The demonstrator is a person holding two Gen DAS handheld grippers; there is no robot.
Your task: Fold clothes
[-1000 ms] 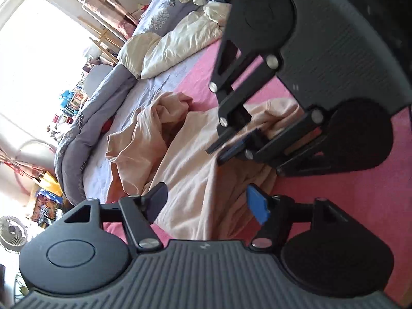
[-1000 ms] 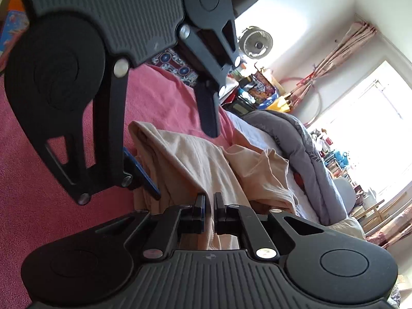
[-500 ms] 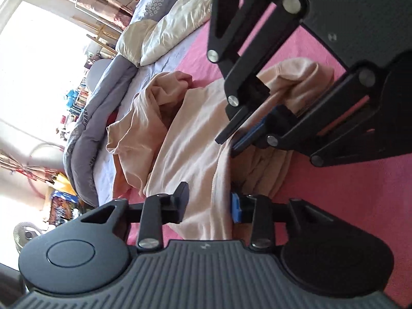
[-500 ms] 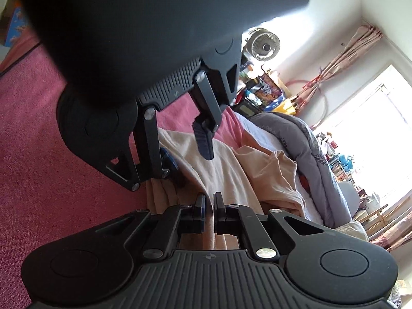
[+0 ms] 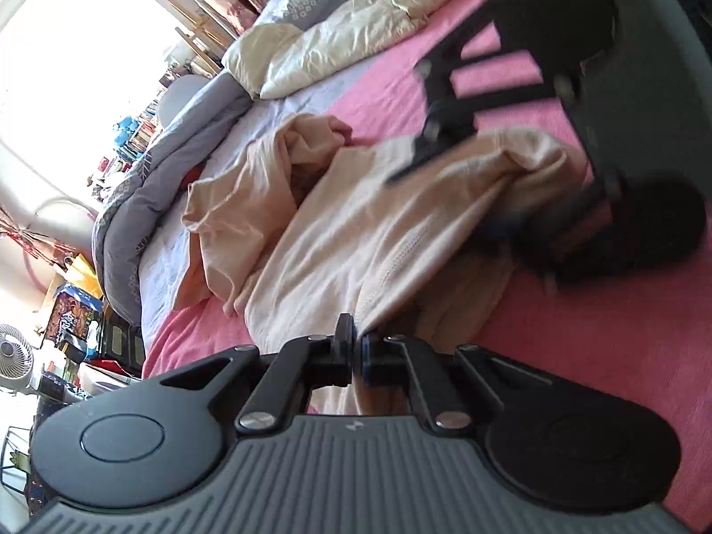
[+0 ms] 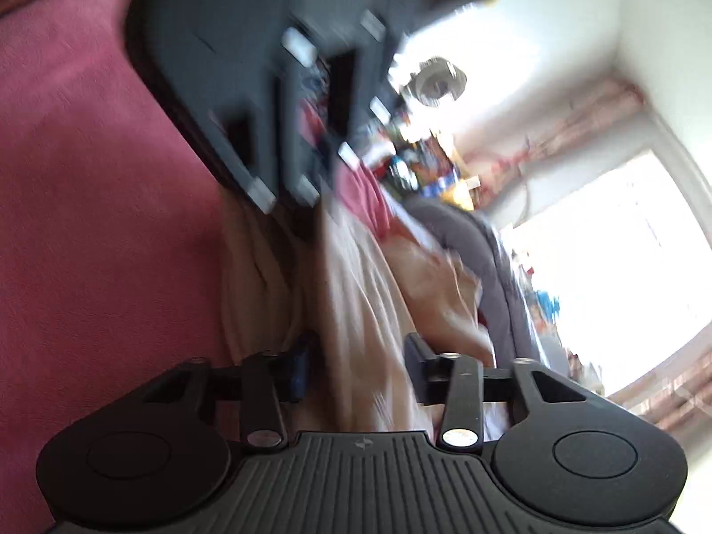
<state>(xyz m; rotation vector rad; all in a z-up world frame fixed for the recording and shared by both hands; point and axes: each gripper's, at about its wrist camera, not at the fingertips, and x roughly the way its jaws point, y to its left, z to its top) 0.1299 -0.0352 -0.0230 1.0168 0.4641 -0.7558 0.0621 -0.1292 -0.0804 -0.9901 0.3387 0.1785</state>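
Observation:
A peach garment (image 5: 356, 222) lies crumpled on a pink bedspread (image 5: 578, 333). My left gripper (image 5: 357, 347) is shut on a near edge of the garment. My right gripper (image 6: 356, 365) is open, with the garment's cloth (image 6: 356, 311) running between its jaws. In the left wrist view the right gripper (image 5: 467, 187) is blurred over the garment's far end, its jaws apart. In the right wrist view the left gripper (image 6: 289, 196) is a dark blur above the cloth.
A grey quilt (image 5: 147, 187) and a cream duvet (image 5: 320, 49) lie along the far side of the bed. A bright window (image 5: 66, 66), a fan (image 5: 15, 356) and cluttered shelves stand beyond the bed.
My left gripper closed on the garment's edge. My right gripper, shut on the cloth before, has opened. Both views are now motion-blurred.

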